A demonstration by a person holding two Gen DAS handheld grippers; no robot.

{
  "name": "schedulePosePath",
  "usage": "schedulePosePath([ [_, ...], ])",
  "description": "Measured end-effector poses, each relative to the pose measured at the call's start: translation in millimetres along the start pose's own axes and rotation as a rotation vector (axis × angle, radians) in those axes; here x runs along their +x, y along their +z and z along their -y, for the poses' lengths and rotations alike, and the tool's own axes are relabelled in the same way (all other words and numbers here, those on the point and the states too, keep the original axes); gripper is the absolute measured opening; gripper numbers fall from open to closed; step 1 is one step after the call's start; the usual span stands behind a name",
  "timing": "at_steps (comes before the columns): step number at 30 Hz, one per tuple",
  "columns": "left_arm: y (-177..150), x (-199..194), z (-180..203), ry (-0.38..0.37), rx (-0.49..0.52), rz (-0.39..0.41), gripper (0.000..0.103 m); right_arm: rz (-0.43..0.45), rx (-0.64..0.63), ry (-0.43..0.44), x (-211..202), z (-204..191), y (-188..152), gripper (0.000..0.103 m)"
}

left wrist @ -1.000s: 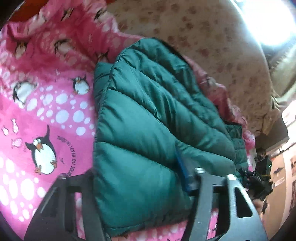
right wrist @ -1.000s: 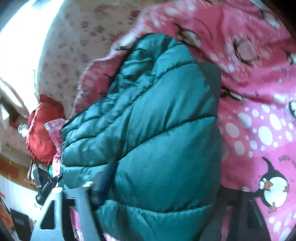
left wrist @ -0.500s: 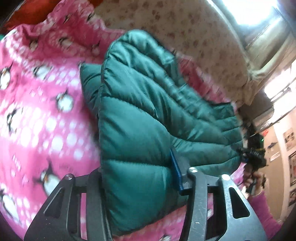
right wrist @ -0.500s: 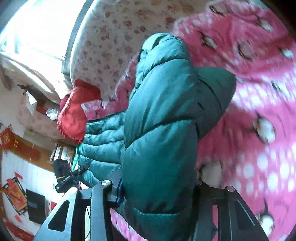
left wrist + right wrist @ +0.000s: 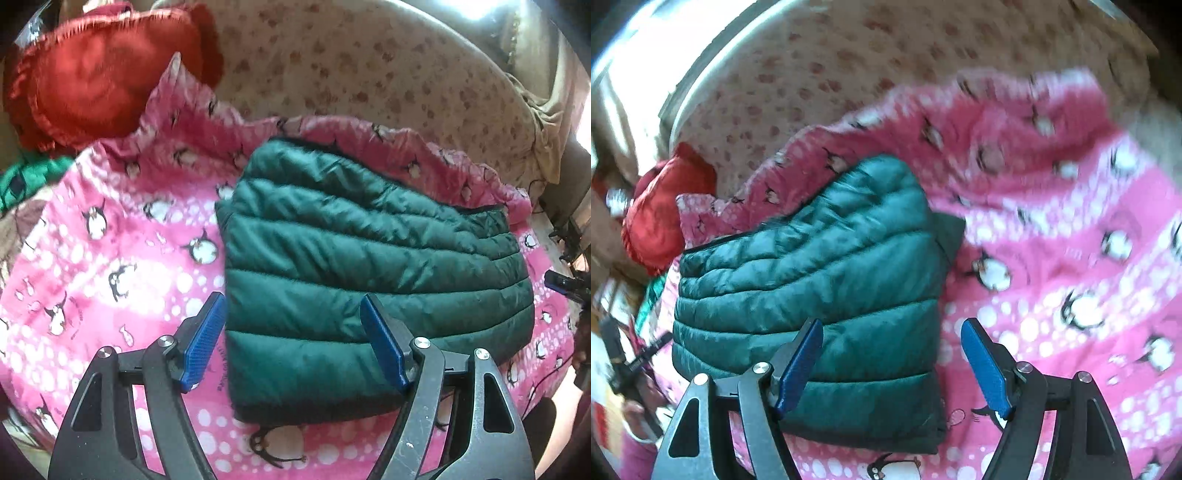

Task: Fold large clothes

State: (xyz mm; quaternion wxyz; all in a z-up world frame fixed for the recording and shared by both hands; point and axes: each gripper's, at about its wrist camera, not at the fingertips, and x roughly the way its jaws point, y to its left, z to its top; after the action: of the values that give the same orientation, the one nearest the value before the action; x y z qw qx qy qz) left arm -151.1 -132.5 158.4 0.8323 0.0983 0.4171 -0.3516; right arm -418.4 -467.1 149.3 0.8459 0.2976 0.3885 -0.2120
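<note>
Now both grippers sit above the folded green puffer jacket (image 5: pixel 373 266), jaws spread wide, nothing gripped. Left gripper (image 5: pixel 293 343): blue pads (image 5: pixel 205 343) apart, jaws have just been opening; jacket's near left corner shows between them in the left wrist view, but neither pad presses on it. Right gripper (image 5: pixel 892 363): same, jaws have just been opening, blue pads (image 5: pixel 986 367) clear of the fabric; jacket's near right edge and pink blanket show in the gap.

Jacket lies flat as a quilted rectangle on the pink penguin blanket (image 5: pixel 122 266), folded edge toward the grippers, a bit of dark collar or sleeve sticking out at one side. Blanket covers a bed with a beige floral sheet (image 5: pixel 369 66) behind it. Red frilled cushion (image 5: pixel 96 74) at the far left corner, touching the blanket's edge. Green fabric scrap (image 5: pixel 26 177) beside the cushion. Right wrist view is motion-blurred.
</note>
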Motion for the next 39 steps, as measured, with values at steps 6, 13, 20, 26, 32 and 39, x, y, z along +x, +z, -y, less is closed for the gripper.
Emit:
schedulePosePath([
  [6,-7,-1,33,0.05,0.005,0.032,0.075,0.024,-0.143,-0.012,-6,-56,-9,0.075],
  [13,-25,8,65,0.13,0.034,0.032,0.075,0.05,-0.189,-0.019,18,-110,-34,0.075],
  [20,-39,7,75,0.165,0.025,0.051,0.075,0.084,-0.19,-0.055,20,-128,-55,0.075],
  [26,-46,-2,86,0.193,0.045,0.085,0.075,0.128,-0.195,-0.085,12,-133,-64,0.076],
  [32,-51,-10,96,0.216,0.074,0.107,0.075,0.154,-0.182,-0.079,4,-136,-71,0.08],
  [39,-54,-19,98,0.215,0.071,0.129,0.075,0.191,-0.195,-0.086,-5,-145,-77,0.081],
])
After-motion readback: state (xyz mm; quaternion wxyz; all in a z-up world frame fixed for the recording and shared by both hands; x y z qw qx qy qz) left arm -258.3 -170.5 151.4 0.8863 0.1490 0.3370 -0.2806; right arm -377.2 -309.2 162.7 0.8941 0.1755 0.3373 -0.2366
